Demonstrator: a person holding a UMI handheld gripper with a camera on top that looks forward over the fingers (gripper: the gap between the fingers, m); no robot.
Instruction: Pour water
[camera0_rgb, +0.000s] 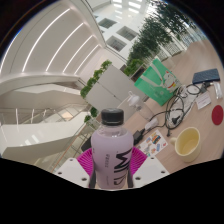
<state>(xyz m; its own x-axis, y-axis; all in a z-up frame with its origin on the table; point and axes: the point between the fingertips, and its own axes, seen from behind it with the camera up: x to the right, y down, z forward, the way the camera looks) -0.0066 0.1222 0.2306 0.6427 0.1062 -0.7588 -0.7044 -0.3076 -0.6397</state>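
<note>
One clear plastic water bottle (113, 150) with a dark cap and a black label, held upright and clamped between the two pink-padded fingers (88, 160) of the gripper (112, 172), pads pressing on the label from both sides. Lifted above a cluttered white table (165, 125), by the look of things. Beyond and to one side, a small round yellow bowl (187, 143), the likely target; further off, a flat red disc (217, 115), tangled dark cables (178, 105) and a green bag (153, 77). Carrying step, most probably, with pouring not yet begun. Cap seemingly on, so unscrewing needed first. Next: over the bowl, then a slow tilt.
</note>
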